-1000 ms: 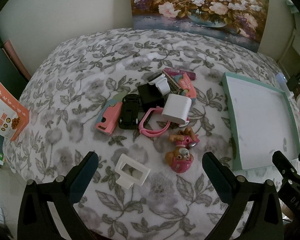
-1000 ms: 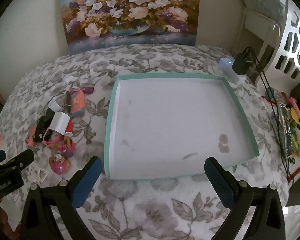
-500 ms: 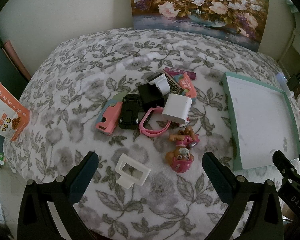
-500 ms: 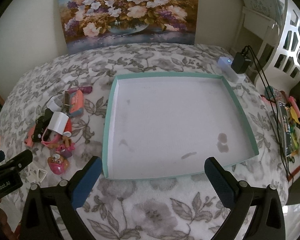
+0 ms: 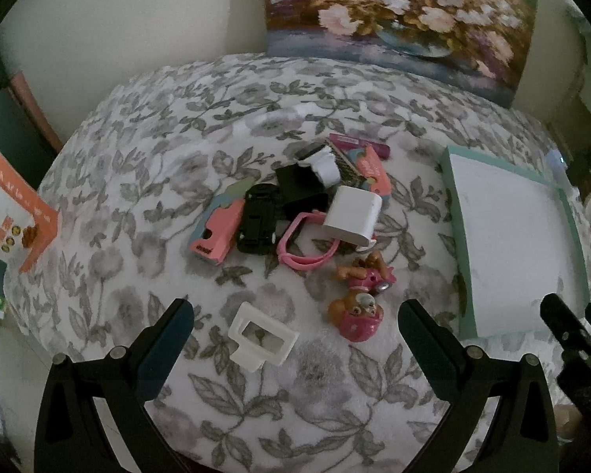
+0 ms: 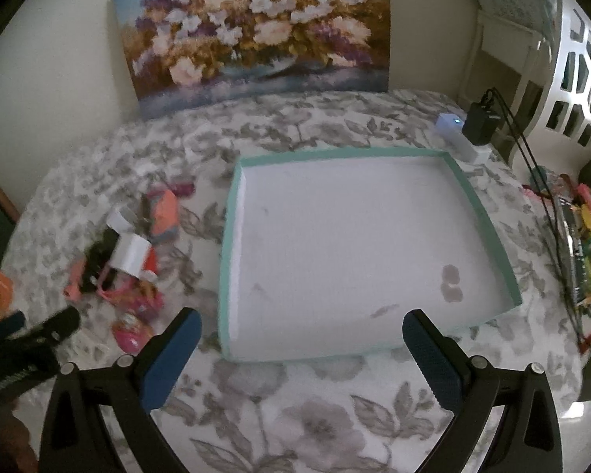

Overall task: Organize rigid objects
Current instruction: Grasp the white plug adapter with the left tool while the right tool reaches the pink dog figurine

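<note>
A heap of small items lies mid-table in the left wrist view: a pink stapler-like piece (image 5: 216, 232), a black toy car (image 5: 258, 218), a white box (image 5: 352, 215), a pink watch band (image 5: 303, 244), two pink dog figures (image 5: 360, 307) and a white plastic frame (image 5: 262, 337). My left gripper (image 5: 295, 351) hangs open just in front of the white frame, nothing between its fingers. A teal-rimmed white tray (image 6: 226, 260) sits empty in the right wrist view. My right gripper (image 6: 301, 358) is open at the tray's near edge. The heap (image 6: 130, 264) shows blurred to its left.
A floral cloth covers the table (image 5: 145, 149). A flower painting (image 6: 252, 35) leans on the back wall. A charger and cables (image 6: 478, 122) sit at the table's far right, with colourful clutter (image 6: 579, 244) past the right edge. An orange leaflet (image 5: 12, 216) lies at the left.
The right wrist view has shifted right and is blurred, so the right gripper is moving left toward the heap. The left gripper has barely moved. Nothing was picked up.
</note>
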A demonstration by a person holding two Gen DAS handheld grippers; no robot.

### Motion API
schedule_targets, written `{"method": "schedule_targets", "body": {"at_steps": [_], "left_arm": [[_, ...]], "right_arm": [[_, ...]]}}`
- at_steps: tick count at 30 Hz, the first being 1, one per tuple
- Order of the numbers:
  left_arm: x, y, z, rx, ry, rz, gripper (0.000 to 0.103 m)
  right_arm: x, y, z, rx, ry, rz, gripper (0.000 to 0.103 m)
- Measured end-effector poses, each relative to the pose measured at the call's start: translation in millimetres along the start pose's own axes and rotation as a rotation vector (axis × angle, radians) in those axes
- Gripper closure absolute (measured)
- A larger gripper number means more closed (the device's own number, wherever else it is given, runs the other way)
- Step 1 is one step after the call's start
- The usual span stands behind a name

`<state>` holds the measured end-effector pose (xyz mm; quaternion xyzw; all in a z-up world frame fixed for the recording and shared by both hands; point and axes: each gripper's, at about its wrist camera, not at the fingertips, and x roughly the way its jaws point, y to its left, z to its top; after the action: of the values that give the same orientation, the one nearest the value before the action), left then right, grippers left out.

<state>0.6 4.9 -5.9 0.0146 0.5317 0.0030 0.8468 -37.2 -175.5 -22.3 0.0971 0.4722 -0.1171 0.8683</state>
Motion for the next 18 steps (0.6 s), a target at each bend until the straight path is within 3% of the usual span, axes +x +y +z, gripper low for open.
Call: {"method": "schedule_targets", "body": {"at_steps": [5, 11, 18], "left_arm": [[4, 20, 2, -0.058, 0.007, 0.021, 0.0], [30, 40, 0, -0.118, 0.099, 0.031, 0.0], [63, 40, -6, -0.108, 0.219, 0.007, 0.0]], "right_arm": [[-3, 15, 7, -0.004, -0.035, 0.095, 0.0], [12, 46, 12, -0.033, 0.014, 0.178, 0.0], [31, 69, 9, -0.059, 0.06, 0.2, 0.0]]}}
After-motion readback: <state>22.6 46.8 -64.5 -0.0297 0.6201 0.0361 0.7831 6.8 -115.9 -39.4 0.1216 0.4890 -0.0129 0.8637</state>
